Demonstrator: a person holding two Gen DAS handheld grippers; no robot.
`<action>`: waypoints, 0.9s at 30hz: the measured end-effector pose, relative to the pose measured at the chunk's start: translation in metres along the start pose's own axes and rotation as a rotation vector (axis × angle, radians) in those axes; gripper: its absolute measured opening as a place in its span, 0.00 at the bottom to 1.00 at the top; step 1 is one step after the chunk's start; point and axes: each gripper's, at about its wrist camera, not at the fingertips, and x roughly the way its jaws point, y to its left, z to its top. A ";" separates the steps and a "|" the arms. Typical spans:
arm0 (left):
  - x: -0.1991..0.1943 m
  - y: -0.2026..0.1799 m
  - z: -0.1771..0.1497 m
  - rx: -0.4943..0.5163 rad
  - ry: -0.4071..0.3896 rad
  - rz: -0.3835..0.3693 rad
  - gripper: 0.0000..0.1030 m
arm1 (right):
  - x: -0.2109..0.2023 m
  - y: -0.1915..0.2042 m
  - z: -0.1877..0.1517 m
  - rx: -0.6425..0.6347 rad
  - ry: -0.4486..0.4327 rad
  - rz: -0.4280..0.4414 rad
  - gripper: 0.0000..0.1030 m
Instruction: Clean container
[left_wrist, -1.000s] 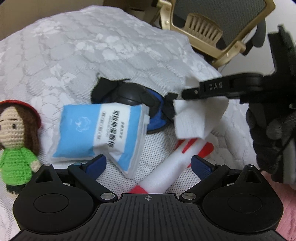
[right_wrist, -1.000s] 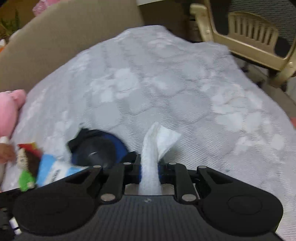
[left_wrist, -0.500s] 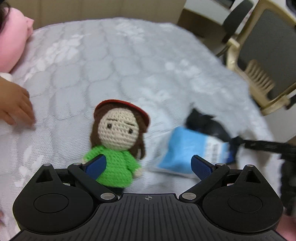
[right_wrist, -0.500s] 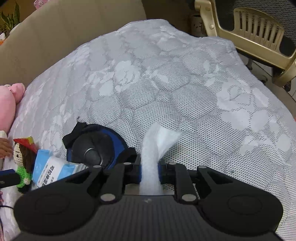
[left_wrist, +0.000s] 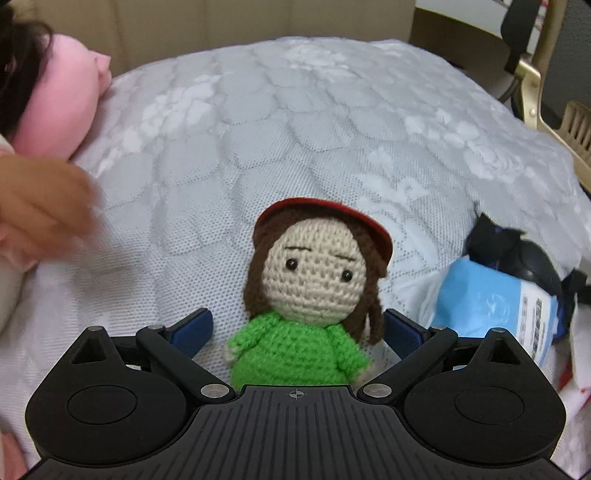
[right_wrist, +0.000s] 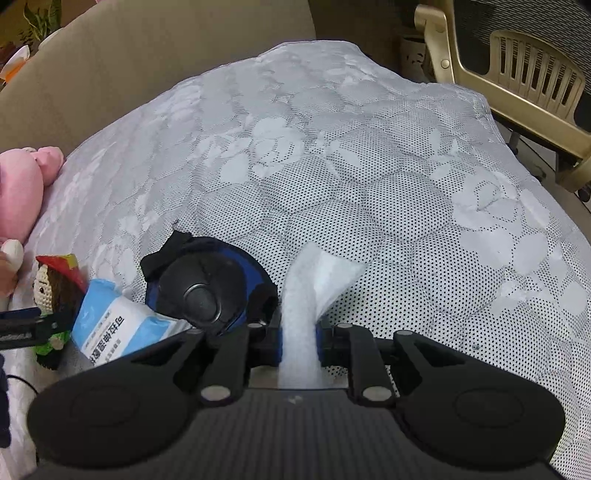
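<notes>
A crocheted doll (left_wrist: 314, 288) with a red hat and green dress lies on the grey quilt, its body between the blue pads of my left gripper (left_wrist: 297, 330). The jaws are closing, with a gap still showing on each side of the doll. A round black-and-blue container (right_wrist: 201, 291) lies on the quilt, and a blue packet of wipes (right_wrist: 114, 325) leans on its left side. My right gripper (right_wrist: 298, 332) is shut on a white wipe (right_wrist: 321, 277) just right of the container. Both the container (left_wrist: 528, 258) and the packet (left_wrist: 491, 306) appear at the right in the left wrist view.
A pink plush toy (left_wrist: 62, 99) lies at the far left by the beige headboard (right_wrist: 147, 55). A person's bare hand (left_wrist: 40, 206), blurred, rests on the quilt left of the doll. A gold-framed chair (right_wrist: 517, 74) stands past the quilt's right edge.
My left gripper swung left from the wipe packet to the doll, which now sits between its narrowing jaws. The bare hand shifted and is blurred. The right gripper kept still with the wipe.
</notes>
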 end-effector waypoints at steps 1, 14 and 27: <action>0.000 0.000 0.001 -0.017 -0.005 -0.017 0.67 | -0.001 0.000 0.000 0.000 -0.002 0.002 0.18; -0.040 -0.028 -0.011 0.006 -0.011 -0.424 0.66 | -0.002 0.000 0.001 0.005 -0.009 0.009 0.18; -0.038 -0.064 -0.030 0.148 0.072 -0.487 0.84 | -0.074 0.018 0.032 0.221 -0.102 0.416 0.13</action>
